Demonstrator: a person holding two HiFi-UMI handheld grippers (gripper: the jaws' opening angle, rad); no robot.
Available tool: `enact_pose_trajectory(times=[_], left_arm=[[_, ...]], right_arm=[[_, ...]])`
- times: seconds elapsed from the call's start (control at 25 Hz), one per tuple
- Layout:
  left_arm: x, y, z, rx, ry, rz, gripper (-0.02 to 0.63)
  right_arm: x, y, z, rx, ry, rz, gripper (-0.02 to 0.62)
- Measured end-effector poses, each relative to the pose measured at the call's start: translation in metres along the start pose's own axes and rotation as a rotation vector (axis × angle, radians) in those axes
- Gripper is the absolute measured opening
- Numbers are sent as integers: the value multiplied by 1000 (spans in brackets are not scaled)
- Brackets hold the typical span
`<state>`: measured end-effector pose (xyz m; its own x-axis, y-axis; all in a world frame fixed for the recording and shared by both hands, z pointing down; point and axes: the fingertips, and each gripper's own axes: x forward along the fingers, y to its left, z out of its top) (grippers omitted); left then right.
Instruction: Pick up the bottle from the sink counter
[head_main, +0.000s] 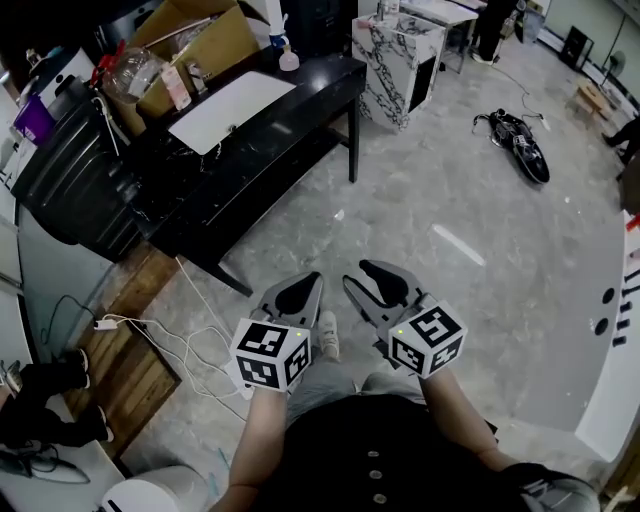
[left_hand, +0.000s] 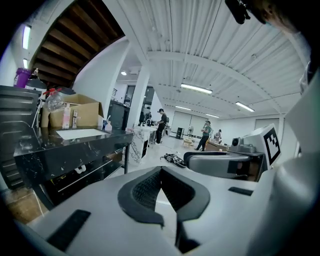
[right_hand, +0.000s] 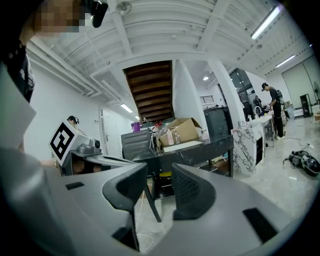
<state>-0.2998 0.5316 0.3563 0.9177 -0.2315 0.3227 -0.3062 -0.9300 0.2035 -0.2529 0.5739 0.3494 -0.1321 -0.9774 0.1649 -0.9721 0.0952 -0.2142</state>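
The black sink counter (head_main: 300, 110) with its white basin (head_main: 232, 108) stands well ahead and to the left. A pink bottle (head_main: 176, 88) stands by the basin's back edge, and a smaller pale bottle (head_main: 288, 60) sits at the counter's far end. Both grippers hang over the floor, well short of the counter. My left gripper (head_main: 316, 279) has its tips together and holds nothing. My right gripper (head_main: 354, 273) is open with nothing between its pads. In the left gripper view the left gripper (left_hand: 161, 169) faces the counter (left_hand: 80, 145). The right gripper (right_hand: 159, 165) faces the counter (right_hand: 200, 147).
A cardboard box (head_main: 190, 45) and a clear plastic jug (head_main: 135, 70) crowd the counter's back. A black ribbed bin (head_main: 70, 180) stands left of it, a marble cabinet (head_main: 395, 65) beyond. White cables (head_main: 160, 335) trail on the floor; a black bag (head_main: 520, 140) lies far right.
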Motion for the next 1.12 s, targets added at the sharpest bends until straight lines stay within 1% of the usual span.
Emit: enact_pose_trajectory(times=[0.16, 0.48, 0.64, 0.84, 0.96, 1.12], left_arm=[[25, 22, 13, 21, 16, -11, 17], [74, 85, 49, 29, 13, -29, 17], [97, 120, 64, 21, 17, -42, 17], [123, 152, 78, 18, 21, -63, 17], [135, 167, 82, 16, 24, -78, 17], [145, 176, 83, 10, 32, -99, 17]], right_arm=[[30, -19, 11, -17, 6, -8, 144], [104, -62, 39, -36, 6, -30, 163], [147, -81, 51, -44, 13, -35, 163], [185, -100, 59, -49, 24, -44, 163], [201, -107, 60, -50, 30, -52, 163], [214, -118, 58, -45, 48, -72, 163]])
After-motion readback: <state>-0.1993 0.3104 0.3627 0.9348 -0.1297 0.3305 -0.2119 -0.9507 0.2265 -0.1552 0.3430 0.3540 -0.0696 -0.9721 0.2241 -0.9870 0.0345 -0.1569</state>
